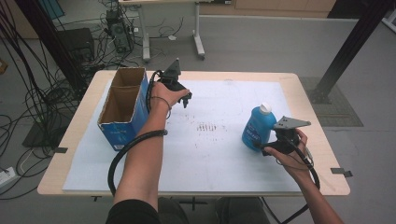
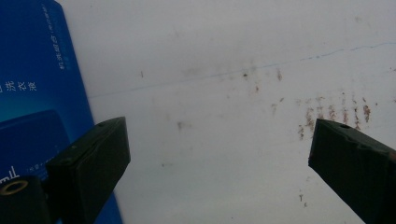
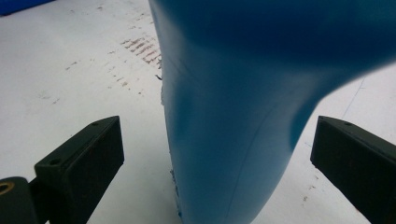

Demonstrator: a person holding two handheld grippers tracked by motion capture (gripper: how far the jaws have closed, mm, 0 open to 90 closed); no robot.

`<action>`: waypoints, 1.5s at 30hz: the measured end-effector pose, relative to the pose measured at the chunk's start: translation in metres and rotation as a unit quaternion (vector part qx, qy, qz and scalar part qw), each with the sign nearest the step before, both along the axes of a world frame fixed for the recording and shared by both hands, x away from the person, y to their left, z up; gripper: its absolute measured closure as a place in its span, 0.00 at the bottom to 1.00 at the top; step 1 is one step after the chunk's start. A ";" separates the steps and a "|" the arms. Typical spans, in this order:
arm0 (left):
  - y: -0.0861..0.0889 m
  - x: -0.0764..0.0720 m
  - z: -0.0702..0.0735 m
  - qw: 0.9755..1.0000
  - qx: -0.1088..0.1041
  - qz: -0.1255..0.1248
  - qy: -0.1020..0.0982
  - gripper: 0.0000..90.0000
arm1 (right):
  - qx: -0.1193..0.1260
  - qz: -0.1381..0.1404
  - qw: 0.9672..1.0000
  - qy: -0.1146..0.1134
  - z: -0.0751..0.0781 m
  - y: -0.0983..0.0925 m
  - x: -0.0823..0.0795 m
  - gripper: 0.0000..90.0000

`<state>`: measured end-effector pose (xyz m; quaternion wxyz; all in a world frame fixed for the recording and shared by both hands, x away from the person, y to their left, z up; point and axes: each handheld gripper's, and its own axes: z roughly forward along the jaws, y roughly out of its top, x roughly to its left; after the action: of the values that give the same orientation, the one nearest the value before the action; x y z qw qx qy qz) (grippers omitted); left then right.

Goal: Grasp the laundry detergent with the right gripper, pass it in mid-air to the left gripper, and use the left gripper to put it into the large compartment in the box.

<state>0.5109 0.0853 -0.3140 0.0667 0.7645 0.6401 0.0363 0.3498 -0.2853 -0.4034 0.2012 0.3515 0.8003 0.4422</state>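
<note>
On the table (image 1: 224, 77): one blue bottle (image 1: 258, 127) with a white cap; one open blue cardboard box (image 1: 123, 107) with two compartments; one white mat (image 1: 219, 154); two hand-held grippers, left gripper (image 1: 187, 99) and right gripper (image 1: 267, 148).

A lab: tangled cables (image 1: 28, 100), computer tower (image 1: 117, 31).

blue bottle (image 1: 258, 127), white cap (image 1: 265, 108), blue box (image 1: 125, 105)
</note>
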 end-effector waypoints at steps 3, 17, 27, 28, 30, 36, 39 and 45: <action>0.000 0.000 0.000 1.000 0.001 0.000 0.000 0.06 | 0.003 0.000 1.000 -0.002 -0.002 0.000 0.000 0.03; 0.000 0.001 0.001 1.000 0.002 0.002 0.000 0.06 | 0.015 0.000 1.000 -0.020 -0.005 0.005 0.003 0.02; 0.000 0.001 -0.001 1.000 0.002 0.002 0.001 0.06 | 0.019 0.000 0.999 -0.026 -0.008 0.006 0.003 0.02; -0.001 0.001 -0.001 1.000 0.003 0.001 0.001 0.06 | 0.021 0.000 0.999 -0.027 -0.009 0.007 0.003 0.02; -0.001 0.001 -0.001 1.000 0.002 0.000 0.001 0.06 | 0.022 0.000 0.999 -0.027 -0.009 0.007 0.002 0.02; -0.004 0.001 0.001 1.000 0.001 -0.003 0.000 0.06 | 0.026 -0.002 0.999 -0.030 -0.010 0.006 0.002 0.02; -0.003 0.001 0.002 1.000 0.000 -0.002 -0.001 0.06 | 0.027 -0.001 0.999 -0.031 -0.010 0.007 0.002 0.02; -0.002 0.001 0.003 1.000 -0.001 -0.001 -0.003 0.06 | 0.028 -0.001 0.999 -0.036 -0.010 0.009 0.002 0.02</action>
<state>0.5114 0.0834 -0.3112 0.0689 0.7647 0.6396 0.0379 0.3516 -0.2767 -0.4137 0.2202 0.3419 0.7795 0.4765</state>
